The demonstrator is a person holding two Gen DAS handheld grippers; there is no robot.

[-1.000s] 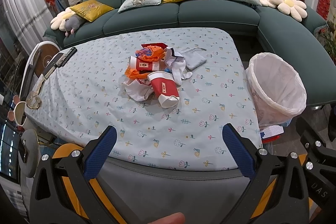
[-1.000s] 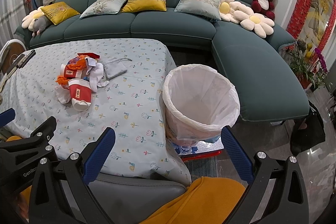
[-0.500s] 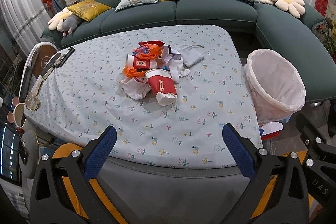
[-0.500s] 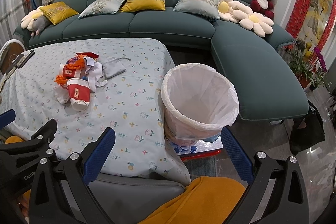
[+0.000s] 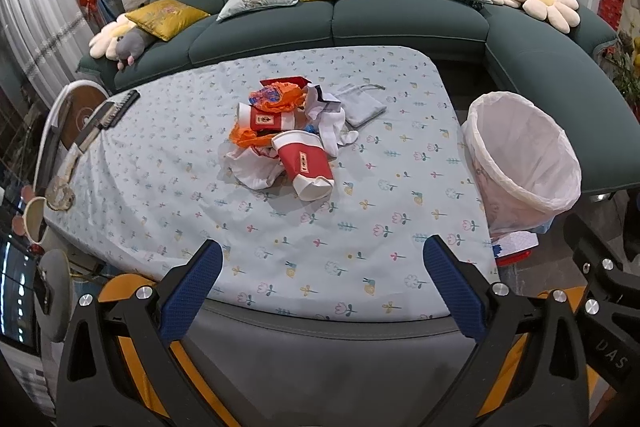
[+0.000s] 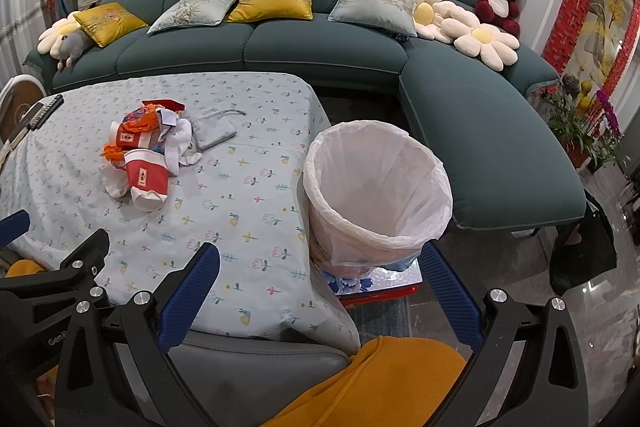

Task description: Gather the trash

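Observation:
A heap of trash lies mid-table: a crushed red-and-white paper cup (image 5: 306,167) (image 6: 145,179) at the front, a second red-and-white cup (image 5: 264,117), orange plastic (image 5: 276,95) and white crumpled wrappers (image 5: 334,125). A bin lined with a white bag (image 5: 520,155) (image 6: 376,191) stands beside the table's right edge. My left gripper (image 5: 322,285) hovers open over the table's near edge, well short of the heap. Nothing is between the fingers of my right gripper (image 6: 320,289), which is open near the table's front right corner, just before the bin.
The table (image 5: 168,163) wears a pale floral cloth. A grey pouch (image 5: 360,105) lies behind the heap; remotes (image 5: 108,113) rest at the far left. A teal sofa (image 6: 280,43) with cushions and plush toys wraps the back and right. An orange cloth (image 6: 384,383) is below.
Both grippers have shifted slightly, so the heap and bin sit a little lower and nearer in view. A fingertip seen at the bottom of the left view one second ago is gone.

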